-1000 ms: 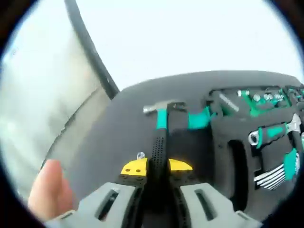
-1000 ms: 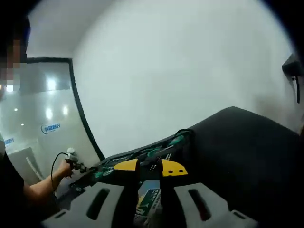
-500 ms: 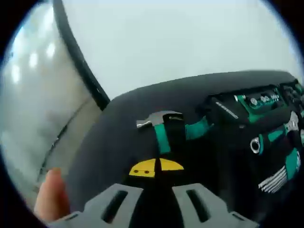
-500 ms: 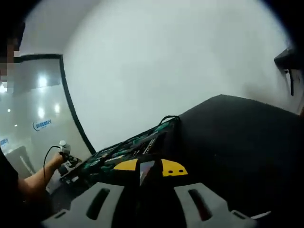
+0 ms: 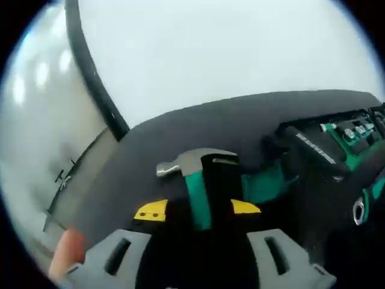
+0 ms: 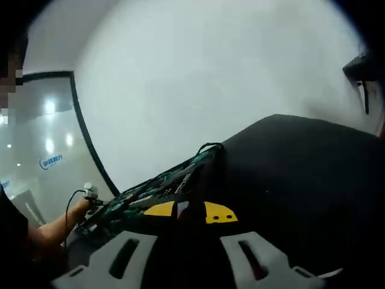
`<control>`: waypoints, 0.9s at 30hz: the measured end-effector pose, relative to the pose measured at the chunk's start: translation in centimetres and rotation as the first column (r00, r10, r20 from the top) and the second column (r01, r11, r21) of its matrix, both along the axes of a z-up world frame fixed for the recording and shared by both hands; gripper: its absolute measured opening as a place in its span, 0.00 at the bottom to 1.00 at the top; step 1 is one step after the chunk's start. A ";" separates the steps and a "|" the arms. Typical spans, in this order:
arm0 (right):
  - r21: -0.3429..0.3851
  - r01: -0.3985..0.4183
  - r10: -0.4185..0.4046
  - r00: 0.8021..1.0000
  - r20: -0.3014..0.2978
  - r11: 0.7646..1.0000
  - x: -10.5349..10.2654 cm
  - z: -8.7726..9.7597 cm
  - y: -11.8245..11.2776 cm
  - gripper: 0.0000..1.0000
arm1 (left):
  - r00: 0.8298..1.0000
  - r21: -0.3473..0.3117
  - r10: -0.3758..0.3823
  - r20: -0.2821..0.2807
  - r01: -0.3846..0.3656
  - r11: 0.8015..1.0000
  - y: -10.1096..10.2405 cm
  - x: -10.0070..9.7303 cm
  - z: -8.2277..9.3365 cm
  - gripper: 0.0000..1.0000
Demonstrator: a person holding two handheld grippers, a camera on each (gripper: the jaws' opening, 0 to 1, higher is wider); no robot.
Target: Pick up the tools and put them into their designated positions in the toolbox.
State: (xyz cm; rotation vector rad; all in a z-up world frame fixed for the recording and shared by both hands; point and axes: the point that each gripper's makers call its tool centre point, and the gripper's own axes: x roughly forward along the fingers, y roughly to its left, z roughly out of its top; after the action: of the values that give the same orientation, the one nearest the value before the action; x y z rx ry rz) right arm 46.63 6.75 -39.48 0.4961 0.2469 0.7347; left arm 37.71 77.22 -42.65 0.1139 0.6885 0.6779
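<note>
While your left gripper clamps the hammer by its handle above the table, left of the toolbox, a slack grip could let its heavy head swing. Your right gripper looks closed; on what, I cannot tell.

Right gripper fingers together, toolbox beyond (on black table)

A blue logo with lettering stands on the glass wall, and white lettering on the toolbox's black foam; both are too blurred to read.
</note>
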 end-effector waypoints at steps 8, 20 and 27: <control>0.005 -0.015 0.015 1.000 -0.006 1.000 -0.1 -0.1 0.1 0.14 | 0.992 -0.072 0.076 0.104 -0.069 0.995 1.4 1.8 -1.0 0.11; 0.005 -0.024 0.024 1.000 -0.009 1.000 0.0 -0.2 0.2 0.14 | 0.994 -0.110 0.086 0.066 -0.078 0.991 0.6 1.0 -0.6 0.09; 0.004 -0.025 0.025 1.000 -0.010 1.000 -0.1 -0.2 0.3 0.14 | 0.994 -0.107 0.089 0.066 -0.082 0.991 0.9 0.8 0.4 0.08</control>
State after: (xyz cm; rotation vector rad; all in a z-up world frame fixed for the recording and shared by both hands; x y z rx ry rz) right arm 46.56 7.01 -39.68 0.5013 0.2614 0.7577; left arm 38.46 78.09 -42.23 -0.0357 0.6619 0.7234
